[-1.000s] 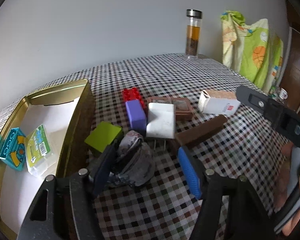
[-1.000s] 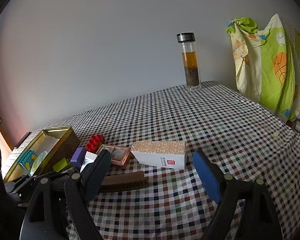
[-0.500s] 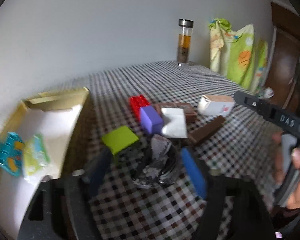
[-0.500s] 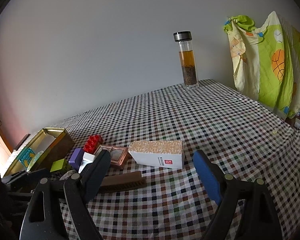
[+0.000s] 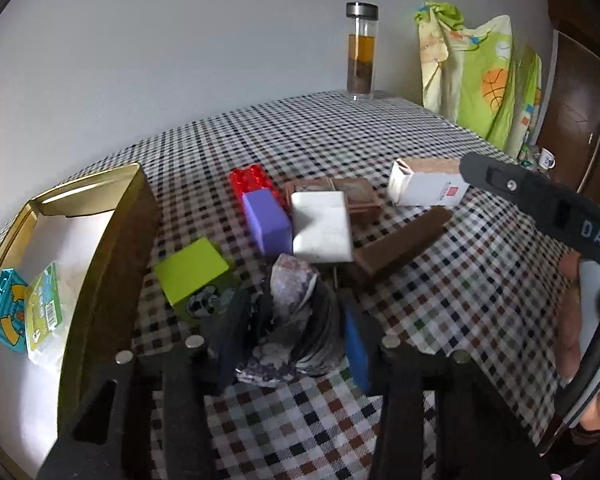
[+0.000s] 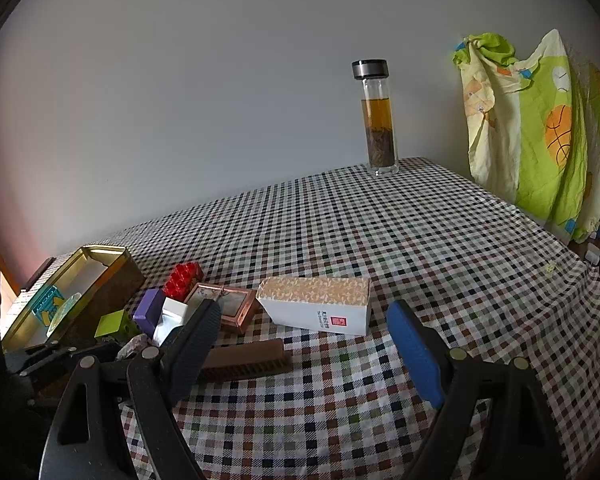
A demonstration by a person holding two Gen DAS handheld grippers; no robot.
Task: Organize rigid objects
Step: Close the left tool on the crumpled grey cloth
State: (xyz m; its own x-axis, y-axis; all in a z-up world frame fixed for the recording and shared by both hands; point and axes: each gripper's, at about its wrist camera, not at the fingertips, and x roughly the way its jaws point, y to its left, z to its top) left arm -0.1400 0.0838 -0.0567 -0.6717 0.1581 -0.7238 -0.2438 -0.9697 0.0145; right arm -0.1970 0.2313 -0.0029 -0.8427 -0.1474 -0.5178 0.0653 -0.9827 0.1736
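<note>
Left gripper (image 5: 290, 326), jaws closing on the grey stone (image 5: 296, 312) between them, beside the green block (image 5: 192, 270).

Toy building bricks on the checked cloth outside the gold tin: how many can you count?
3: red brick farthest back, purple brick just before it, green brick nearest the gold tin. More may hide behind the clutter.

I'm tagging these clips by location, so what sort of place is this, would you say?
Most likely a room in a home, not a lab: a table under a checked tablecloth, a glass tea bottle by the wall, a child-print blanket hanging nearby, and a wooden door.
</note>
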